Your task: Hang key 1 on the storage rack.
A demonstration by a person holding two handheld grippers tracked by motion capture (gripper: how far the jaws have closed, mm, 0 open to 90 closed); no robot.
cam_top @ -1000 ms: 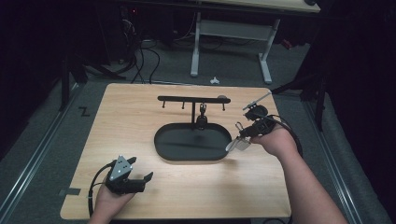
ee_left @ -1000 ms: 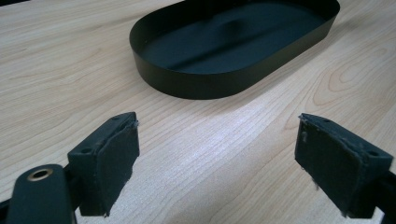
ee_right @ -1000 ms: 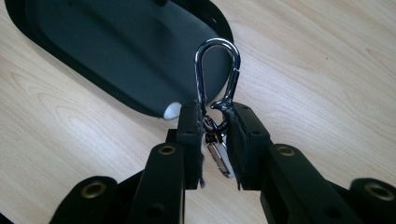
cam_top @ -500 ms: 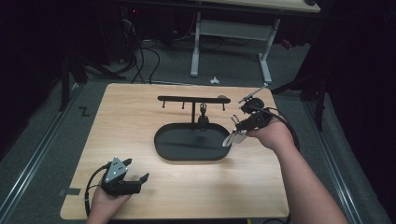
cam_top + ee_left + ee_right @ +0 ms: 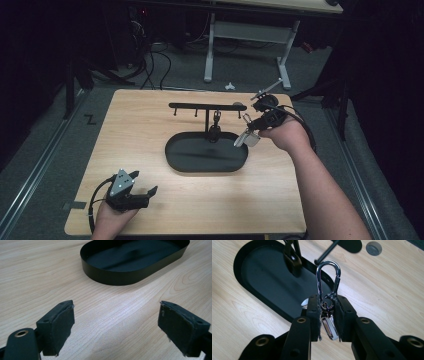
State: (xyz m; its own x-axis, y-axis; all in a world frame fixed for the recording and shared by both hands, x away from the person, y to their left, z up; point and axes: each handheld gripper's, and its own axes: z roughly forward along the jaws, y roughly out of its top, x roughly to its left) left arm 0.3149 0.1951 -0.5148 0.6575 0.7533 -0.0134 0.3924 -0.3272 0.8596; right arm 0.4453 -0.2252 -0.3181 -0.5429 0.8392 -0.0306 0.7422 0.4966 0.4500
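Observation:
A silver keychain, a carabiner clip point(image 5: 328, 277) with a small metal tag under it, is pinched in my right gripper point(image 5: 327, 315), the clip's loop sticking out past the jaws. In the high view my right gripper point(image 5: 250, 129) holds the keychain point(image 5: 248, 137) above the right end of the black oval tray point(image 5: 172, 159), just below the right end of the black hook rack point(image 5: 200, 105). A dark item point(image 5: 216, 122) hangs from the rack's middle hook. My left gripper point(image 5: 145, 192) rests open near the table's front left, nothing between its pads point(image 5: 60, 325).
The tray point(image 5: 117, 277) lies ahead of the left gripper across bare wood. A small grey disc point(image 5: 373, 248) is set in the tabletop beyond the rack. Off the table's far edge stand a desk frame point(image 5: 210, 50) and floor cables.
My right gripper has risen with the keychain and shifted toward the rack's right end. The left gripper has stayed in place.

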